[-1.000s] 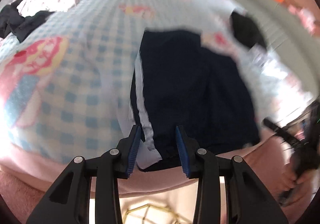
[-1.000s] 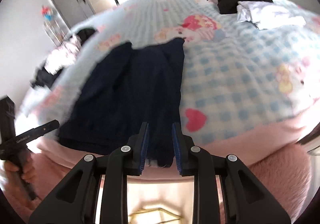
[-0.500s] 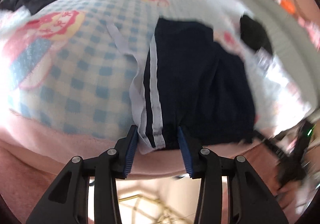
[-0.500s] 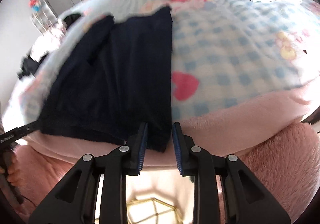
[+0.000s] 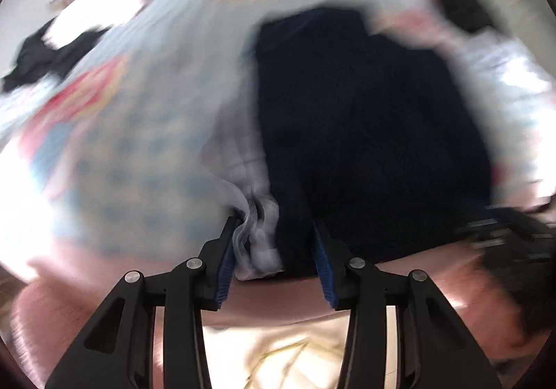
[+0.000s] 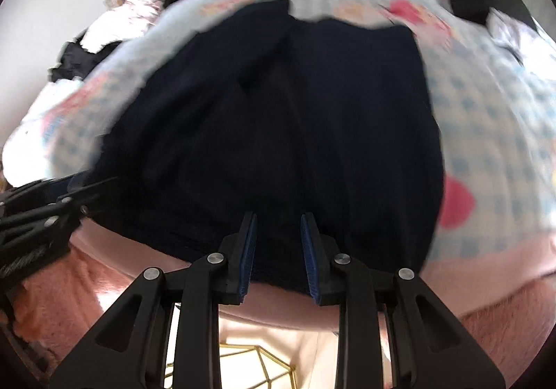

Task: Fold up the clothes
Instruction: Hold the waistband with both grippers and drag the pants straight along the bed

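We work at the near edge of the bed (image 6: pixel 493 131), where the navy garment (image 6: pixel 285 118) lies spread on the checked cover. Our left gripper (image 5: pixel 271 250) bunches its white-striped hem, though we cannot tell how firmly; our right gripper (image 6: pixel 278 246) has its fingers clenched on the dark hem, likely to lift both corners into a fold.

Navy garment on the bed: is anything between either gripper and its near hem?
Nothing visible does. The navy garment has its near hem between the fingers of the right gripper, and the left gripper has the white-striped corner between its fingers. The checked bedspread beside it is bare.
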A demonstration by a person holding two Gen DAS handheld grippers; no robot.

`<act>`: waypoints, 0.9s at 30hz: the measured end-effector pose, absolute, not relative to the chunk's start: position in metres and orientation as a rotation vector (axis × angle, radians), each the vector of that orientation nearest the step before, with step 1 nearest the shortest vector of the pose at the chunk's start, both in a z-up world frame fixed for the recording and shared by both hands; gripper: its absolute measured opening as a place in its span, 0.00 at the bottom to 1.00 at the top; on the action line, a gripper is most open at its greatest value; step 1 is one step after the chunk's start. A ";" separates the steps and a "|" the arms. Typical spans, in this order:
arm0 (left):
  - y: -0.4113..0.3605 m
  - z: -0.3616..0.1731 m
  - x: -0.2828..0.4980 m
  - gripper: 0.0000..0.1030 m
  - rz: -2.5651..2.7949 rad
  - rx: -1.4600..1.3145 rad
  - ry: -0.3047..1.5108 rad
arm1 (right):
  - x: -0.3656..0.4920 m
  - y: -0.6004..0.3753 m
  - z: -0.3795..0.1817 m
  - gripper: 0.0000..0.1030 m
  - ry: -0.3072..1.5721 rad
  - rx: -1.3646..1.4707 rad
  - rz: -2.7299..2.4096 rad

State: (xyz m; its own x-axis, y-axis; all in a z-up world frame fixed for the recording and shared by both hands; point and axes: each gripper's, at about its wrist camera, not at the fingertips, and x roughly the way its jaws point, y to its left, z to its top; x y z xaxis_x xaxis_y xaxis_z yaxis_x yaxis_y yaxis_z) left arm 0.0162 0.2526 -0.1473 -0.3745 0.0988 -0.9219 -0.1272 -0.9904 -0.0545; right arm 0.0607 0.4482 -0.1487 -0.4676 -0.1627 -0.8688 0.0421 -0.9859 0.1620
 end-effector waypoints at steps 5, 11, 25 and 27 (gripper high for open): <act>0.217 -0.129 0.029 0.44 2.578 -1.701 -0.085 | 0.078 0.467 -0.141 0.25 -0.307 1.509 -2.621; 0.252 -0.103 0.039 0.43 2.468 -1.390 -0.091 | 0.088 0.440 -0.119 0.25 -0.249 1.415 -2.635; 0.306 -0.139 0.041 0.43 2.301 -1.465 0.089 | 0.095 0.449 -0.149 0.25 -0.377 1.513 -2.496; 0.303 -0.134 0.048 0.44 2.315 -1.422 0.104 | 0.095 0.443 -0.154 0.25 -0.355 1.523 -2.477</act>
